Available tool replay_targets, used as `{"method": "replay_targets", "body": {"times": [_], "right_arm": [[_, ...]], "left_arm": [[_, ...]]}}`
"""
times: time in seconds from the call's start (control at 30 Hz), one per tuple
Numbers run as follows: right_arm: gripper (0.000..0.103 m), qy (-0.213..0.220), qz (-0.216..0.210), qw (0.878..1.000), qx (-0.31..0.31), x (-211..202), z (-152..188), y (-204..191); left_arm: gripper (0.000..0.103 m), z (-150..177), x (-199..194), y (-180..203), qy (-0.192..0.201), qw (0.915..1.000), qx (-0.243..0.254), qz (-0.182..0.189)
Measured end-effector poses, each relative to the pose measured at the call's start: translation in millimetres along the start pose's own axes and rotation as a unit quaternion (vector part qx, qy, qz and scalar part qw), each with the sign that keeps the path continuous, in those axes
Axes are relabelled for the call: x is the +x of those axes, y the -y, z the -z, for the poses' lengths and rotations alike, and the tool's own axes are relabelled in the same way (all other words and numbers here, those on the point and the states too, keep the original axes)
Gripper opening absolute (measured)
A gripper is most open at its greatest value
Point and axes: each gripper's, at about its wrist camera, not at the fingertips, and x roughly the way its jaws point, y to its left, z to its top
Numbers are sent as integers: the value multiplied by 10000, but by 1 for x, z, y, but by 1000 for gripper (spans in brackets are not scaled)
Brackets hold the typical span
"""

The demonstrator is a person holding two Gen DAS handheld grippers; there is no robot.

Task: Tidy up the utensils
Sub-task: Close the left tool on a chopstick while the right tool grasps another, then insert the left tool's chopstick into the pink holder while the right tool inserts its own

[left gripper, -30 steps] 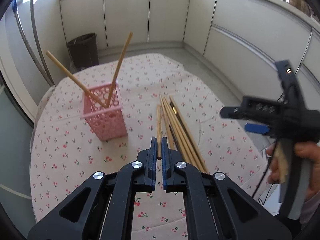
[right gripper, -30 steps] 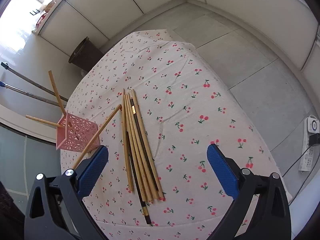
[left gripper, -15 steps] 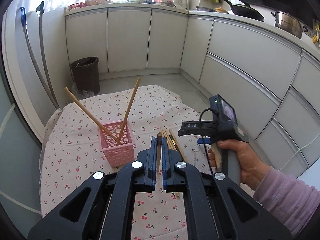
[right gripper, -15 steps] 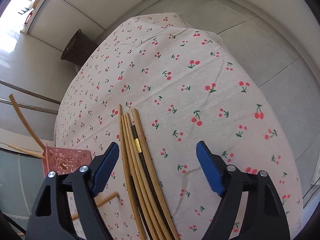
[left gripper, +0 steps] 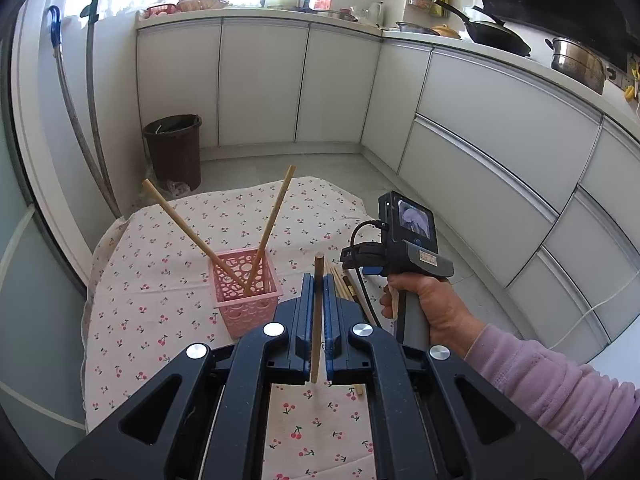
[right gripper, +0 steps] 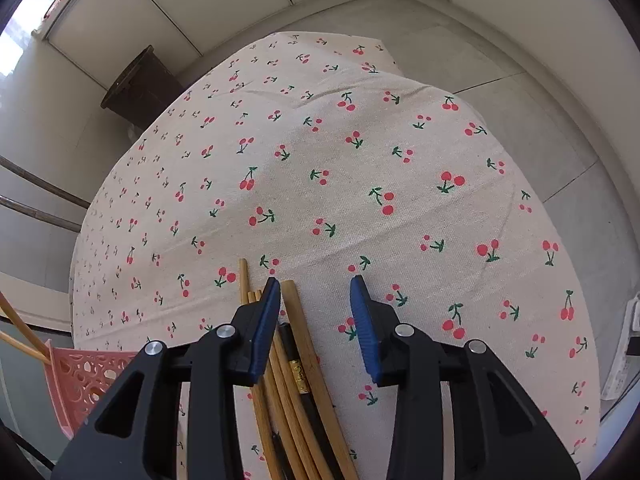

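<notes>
My left gripper [left gripper: 318, 284] is shut on a wooden chopstick [left gripper: 317, 320] that stands nearly upright between its blue pads. Just left of it stands a pink perforated basket [left gripper: 246, 292] with two chopsticks [left gripper: 272, 220] leaning apart in it. A hand holds my right gripper [right gripper: 314, 292] low over the bundle of chopsticks [right gripper: 280, 392] on the cherry-print tablecloth [right gripper: 340, 160]. Its jaws are closing. The rightmost wooden chopstick [right gripper: 300, 328] lies between them beside the left pad, and the right pad is still apart from it. A black chopstick with a gold band [right gripper: 298, 372] lies in the bundle.
A dark waste bin [left gripper: 174, 148] stands on the floor beyond the table's far edge. Two poles [left gripper: 80, 120] lean at the left wall. White cabinets curve around the back and right. A corner of the pink basket [right gripper: 80, 376] shows at lower left of the right wrist view.
My right gripper has dropped towards the chopstick bundle and its jaws have narrowed around the rightmost one. My left gripper has risen with its chopstick, which now stands steeper.
</notes>
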Motion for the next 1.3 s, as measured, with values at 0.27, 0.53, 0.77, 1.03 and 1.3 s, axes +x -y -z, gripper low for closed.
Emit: {"method": "replay_targets", "body": {"times": [0.27, 0.53, 0.77, 1.03, 1.3], "right_arm": [[16, 254, 702, 9945, -731, 2, 17, -22], [8, 562, 11, 9973, -472, -29, 23, 4], [8, 1270, -495, 9879, -737, -133, 48, 14], [8, 1945, -1290, 9651, -1185, -239, 89, -1], [8, 2350, -1966, 9445, -1187, -296, 83, -27]], "left_arm": [[4, 0, -2, -6, -9, 9999, -106, -68], [4, -3, -8, -9, 72, 9997, -221, -78], [4, -7, -24, -11, 261, 9991, -336, -41], [4, -18, -48, -6, 577, 9973, -401, -207], [4, -54, -75, -7, 1145, 9912, -476, -465]]}}
